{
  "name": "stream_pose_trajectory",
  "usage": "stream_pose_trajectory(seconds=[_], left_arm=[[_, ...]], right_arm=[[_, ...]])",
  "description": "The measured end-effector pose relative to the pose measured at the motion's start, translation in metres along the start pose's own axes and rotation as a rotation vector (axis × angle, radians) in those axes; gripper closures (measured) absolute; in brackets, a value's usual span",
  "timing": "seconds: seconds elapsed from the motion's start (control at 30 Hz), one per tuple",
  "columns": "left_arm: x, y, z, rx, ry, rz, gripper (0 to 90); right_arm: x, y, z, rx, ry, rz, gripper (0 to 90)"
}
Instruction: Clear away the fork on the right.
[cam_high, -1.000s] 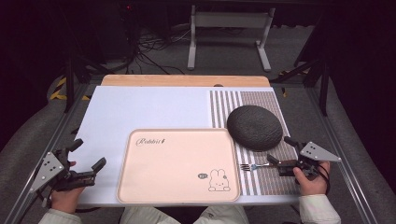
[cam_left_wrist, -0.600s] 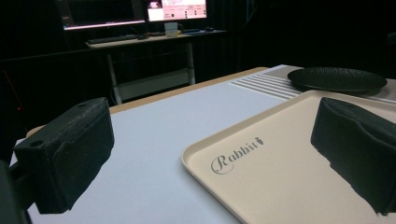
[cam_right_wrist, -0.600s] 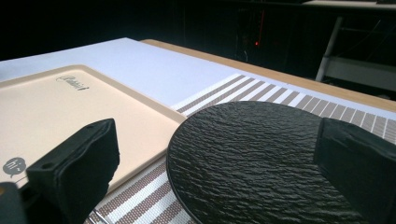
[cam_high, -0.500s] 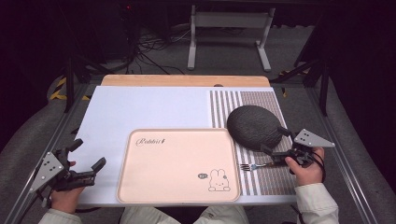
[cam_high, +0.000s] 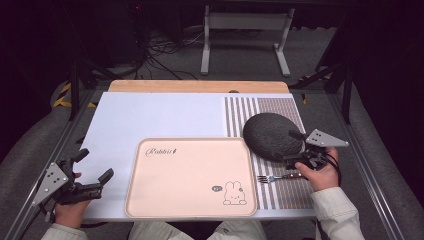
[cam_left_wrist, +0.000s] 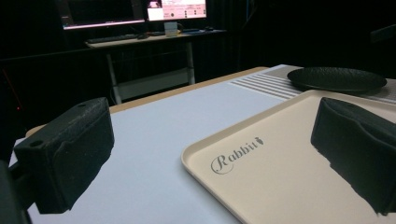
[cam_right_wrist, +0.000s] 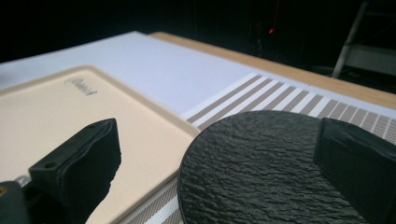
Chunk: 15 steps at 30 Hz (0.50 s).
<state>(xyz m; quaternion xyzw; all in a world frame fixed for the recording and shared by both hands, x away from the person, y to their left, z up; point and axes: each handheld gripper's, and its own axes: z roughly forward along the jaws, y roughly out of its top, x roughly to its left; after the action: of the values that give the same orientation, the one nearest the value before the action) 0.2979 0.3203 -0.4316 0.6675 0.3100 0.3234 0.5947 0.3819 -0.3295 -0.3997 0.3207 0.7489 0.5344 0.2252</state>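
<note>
A round dark textured plate (cam_high: 270, 135) lies on the striped placemat (cam_high: 280, 105), just right of a beige rabbit-print tray (cam_high: 190, 175). My right gripper (cam_high: 292, 147) hovers open at the plate's near right edge. In the right gripper view the plate (cam_right_wrist: 261, 158) spreads between its wide-apart jaws, and the tray (cam_right_wrist: 56, 116) lies to the left. A fork (cam_high: 277, 177) rests on the placemat below that hand, tines toward the tray. My left gripper (cam_high: 95, 164) stands open at the table's near left corner. It (cam_left_wrist: 210, 154) looks across the tray (cam_left_wrist: 289, 163) to the plate (cam_left_wrist: 336, 79).
A white mat (cam_high: 160, 115) covers the table's left and middle, with a wooden strip (cam_high: 200, 86) along the far edge. Metal rails (cam_high: 370, 175) run down both sides. Past the table are a stand (cam_high: 245, 45) and cables on the floor.
My right gripper has moved forward from the fork's handle to the plate's near edge. The fork stays on the placemat. The left gripper has not moved.
</note>
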Motion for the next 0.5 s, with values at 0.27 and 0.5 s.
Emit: stream_pose_trajectory(seconds=[0.27, 0.5], left_arm=[[0.000, 0.000, 0.000, -0.001, -0.001, 0.000, 0.1], [0.000, 0.000, 0.000, 0.001, -0.001, 0.000, 0.1]], right_arm=[[0.000, 0.022, 0.003, 0.200, 0.052, -0.108, 9.9], [-0.001, 0.036, 0.004, 0.329, 0.067, -0.186, 10.5]])
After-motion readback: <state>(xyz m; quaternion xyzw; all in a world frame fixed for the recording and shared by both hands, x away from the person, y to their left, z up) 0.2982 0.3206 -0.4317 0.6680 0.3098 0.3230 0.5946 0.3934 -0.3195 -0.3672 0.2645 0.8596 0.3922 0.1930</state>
